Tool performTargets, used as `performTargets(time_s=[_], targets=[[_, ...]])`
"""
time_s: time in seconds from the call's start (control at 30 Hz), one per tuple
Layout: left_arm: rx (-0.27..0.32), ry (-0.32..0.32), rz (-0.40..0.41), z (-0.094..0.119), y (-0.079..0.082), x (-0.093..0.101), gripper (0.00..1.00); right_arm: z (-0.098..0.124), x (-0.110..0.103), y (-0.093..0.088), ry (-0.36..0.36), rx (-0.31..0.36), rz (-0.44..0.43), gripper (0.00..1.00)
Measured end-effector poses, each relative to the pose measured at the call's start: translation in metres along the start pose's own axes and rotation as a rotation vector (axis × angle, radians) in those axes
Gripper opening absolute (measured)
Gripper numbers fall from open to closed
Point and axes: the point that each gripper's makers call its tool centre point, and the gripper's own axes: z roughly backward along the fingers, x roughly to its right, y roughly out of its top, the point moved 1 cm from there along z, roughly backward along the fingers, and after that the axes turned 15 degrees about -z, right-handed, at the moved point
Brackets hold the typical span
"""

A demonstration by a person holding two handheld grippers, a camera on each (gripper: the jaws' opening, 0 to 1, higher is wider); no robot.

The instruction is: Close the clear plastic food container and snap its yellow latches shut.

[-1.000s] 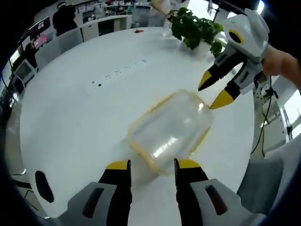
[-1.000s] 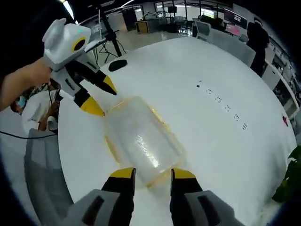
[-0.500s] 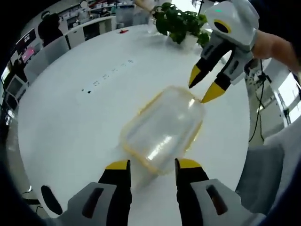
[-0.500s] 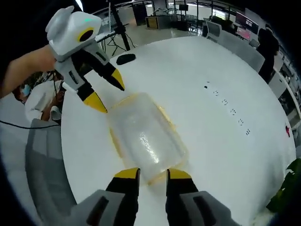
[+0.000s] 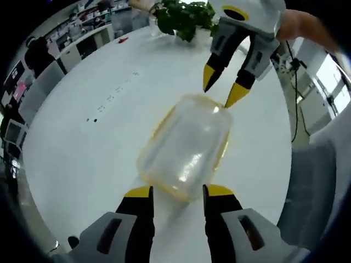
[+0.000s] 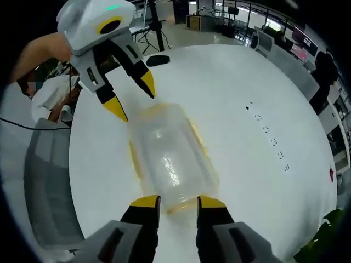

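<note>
This is an open-plan office or lab workspace. The surface (image 5: 82, 153) is a large round white meeting table with small built-in socket plates (image 6: 267, 130) set flush in its top. A potted green plant (image 5: 184, 16) stands at its far edge. Grey office chairs (image 6: 46, 186) are drawn up around it. Beyond, in the left gripper view, run rows of white desks (image 5: 90, 35) carrying monitors (image 5: 13, 74), and a person (image 5: 38, 52) stands among them. The right gripper view shows a tripod (image 6: 156, 27) on the floor and more workstations (image 6: 274, 38) under ceiling lights.
</note>
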Motion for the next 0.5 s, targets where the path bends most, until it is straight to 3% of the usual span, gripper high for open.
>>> performTargets(time_s=[0.07, 0.5], targets=[[-0.012, -0.020, -0.064, -0.003, 0.002, 0.004, 0.33, -0.001, -0.002, 0.002, 0.016, 0.000, -0.010, 0.23], [-0.031, -0.031, -0.178, -0.007, 0.016, 0.001, 0.31, -0.004, -0.007, 0.004, 0.053, -0.024, 0.062, 0.21]])
